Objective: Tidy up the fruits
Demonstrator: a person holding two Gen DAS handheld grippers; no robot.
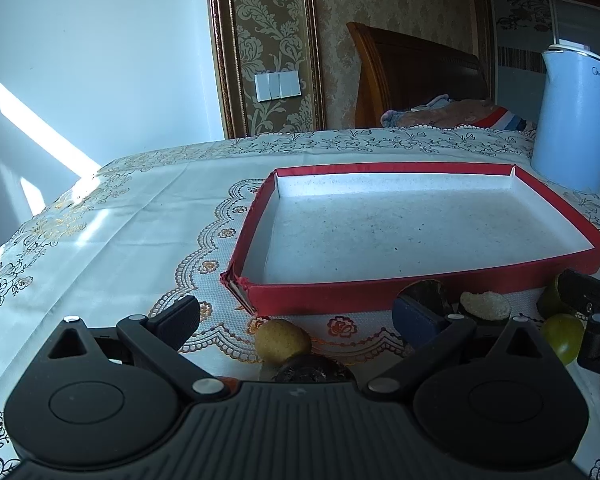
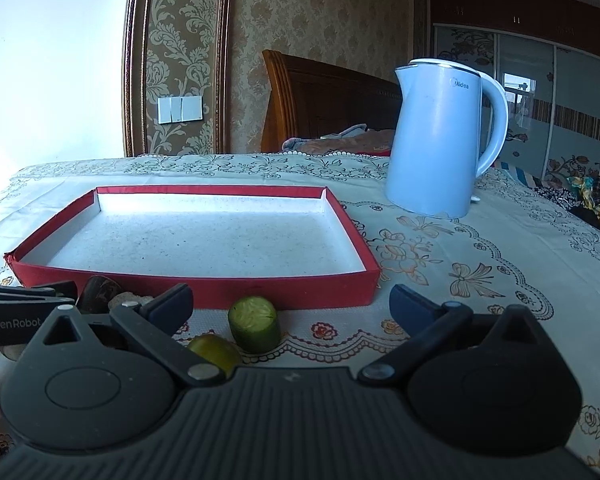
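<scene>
Both grippers hovered low over the table, in front of the red tray, whose white inside held nothing. The left gripper had its jaws wide apart and gripped nothing; just under it lay a yellowish round fruit and a dark wrinkled fruit, both on the patterned tablecloth near the tray's front wall. The right gripper was also wide open and free of any load; between its fingers stood a cut green fruit piece, with a round green fruit just beside it. A light blue kettle stood beyond the tray's right corner.
</scene>
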